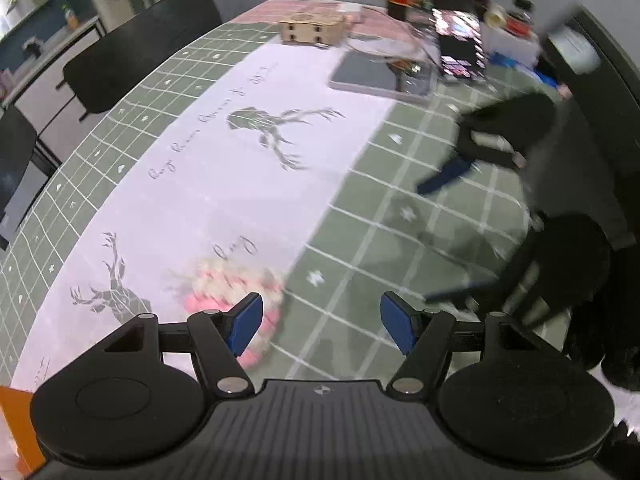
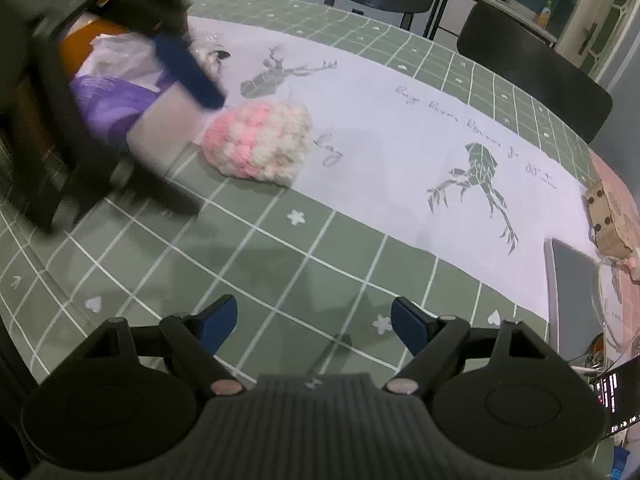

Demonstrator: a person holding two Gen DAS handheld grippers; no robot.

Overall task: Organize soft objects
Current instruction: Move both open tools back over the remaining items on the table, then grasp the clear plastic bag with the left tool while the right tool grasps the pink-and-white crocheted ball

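A pink and white knitted soft object [image 2: 260,144] lies on the table at the edge of the white deer-print cloth [image 2: 400,128]. In the left wrist view it [image 1: 232,292] lies blurred just beyond my left finger. My left gripper [image 1: 322,326] is open and empty above the table; it also shows blurred in the right wrist view [image 2: 188,72], near the knitted object. My right gripper [image 2: 314,324] is open and empty over the green checked tablecloth [image 2: 280,264], well short of the knitted object. It shows blurred in the left wrist view [image 1: 444,178].
An orange container [image 2: 80,52] with purple and white soft items [image 2: 116,96] stands at the far left. A wooden box [image 1: 312,28], a grey tablet [image 1: 366,74] and cluttered boxes [image 1: 460,40] stand at the table's far end. Black chairs [image 1: 140,44] line the far side.
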